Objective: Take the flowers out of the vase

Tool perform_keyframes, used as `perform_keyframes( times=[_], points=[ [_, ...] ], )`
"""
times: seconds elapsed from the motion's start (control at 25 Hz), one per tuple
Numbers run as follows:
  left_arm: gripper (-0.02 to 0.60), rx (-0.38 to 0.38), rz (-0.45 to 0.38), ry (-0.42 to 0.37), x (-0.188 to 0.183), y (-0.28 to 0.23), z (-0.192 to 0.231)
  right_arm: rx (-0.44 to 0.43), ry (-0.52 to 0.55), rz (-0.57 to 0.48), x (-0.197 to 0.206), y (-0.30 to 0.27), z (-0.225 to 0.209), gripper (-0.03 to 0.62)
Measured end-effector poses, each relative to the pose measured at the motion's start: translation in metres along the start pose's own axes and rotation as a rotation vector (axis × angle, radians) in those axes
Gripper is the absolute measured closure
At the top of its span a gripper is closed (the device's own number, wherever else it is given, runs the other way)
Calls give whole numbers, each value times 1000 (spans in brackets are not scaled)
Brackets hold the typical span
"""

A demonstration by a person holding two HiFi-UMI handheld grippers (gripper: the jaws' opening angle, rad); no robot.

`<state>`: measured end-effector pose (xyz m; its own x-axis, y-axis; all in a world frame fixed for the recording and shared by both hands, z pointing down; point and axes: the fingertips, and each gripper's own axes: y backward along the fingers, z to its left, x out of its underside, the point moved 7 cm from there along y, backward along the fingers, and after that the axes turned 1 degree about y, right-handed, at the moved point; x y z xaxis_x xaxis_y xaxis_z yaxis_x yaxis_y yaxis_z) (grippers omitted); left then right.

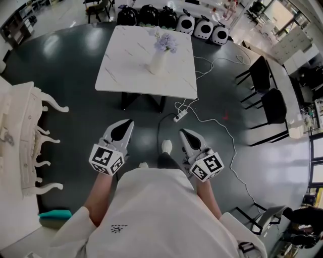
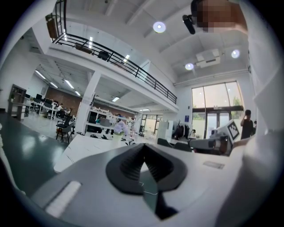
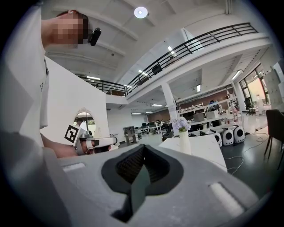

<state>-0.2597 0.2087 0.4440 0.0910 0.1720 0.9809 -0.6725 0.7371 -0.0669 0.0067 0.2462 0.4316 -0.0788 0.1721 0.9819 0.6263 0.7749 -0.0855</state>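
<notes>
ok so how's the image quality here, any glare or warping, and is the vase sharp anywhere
Head view: fisheye bows the table edges, lamp glare on the glossy floor, vase small but clear. Left gripper view: dark round vignette, windows washed out, flowers tiny and soft. Right gripper view: same vignette, vase sharpest here, ceiling lamp flares.

Bright ceiling lamps and window glare light everything; fisheye edges bend, near foreground soft.

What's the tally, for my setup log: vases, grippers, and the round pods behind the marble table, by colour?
Vase: 1
Grippers: 2, left gripper and right gripper
Black pods: 3
White pods: 3
Total: 9
</notes>
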Motion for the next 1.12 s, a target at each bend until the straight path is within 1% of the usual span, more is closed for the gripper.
perform_keyframes(
  times=[0.2, 0.32, 0.44, 0.72, 1.12],
  points=[
    [592, -2, 7, -9, 2, -15, -2, -3, -9, -7, 1, -5, -16, 594],
    [592, -5, 12, -29, -1, -26, 0, -18, -17, -7, 3, -12, -26, 594],
    [592, -18, 15, -28, -3, -41, 4, -33, -25, -4, 4, -21, -42, 594],
    [592, -38, 22, -27, -7, -90, 13, -50, -34, -7, -6, -44, -94, 594],
    [592, -63, 24, -46, -25, -164, 33, -80, -49, -12, -21, -82, -167, 594]
  ],
)
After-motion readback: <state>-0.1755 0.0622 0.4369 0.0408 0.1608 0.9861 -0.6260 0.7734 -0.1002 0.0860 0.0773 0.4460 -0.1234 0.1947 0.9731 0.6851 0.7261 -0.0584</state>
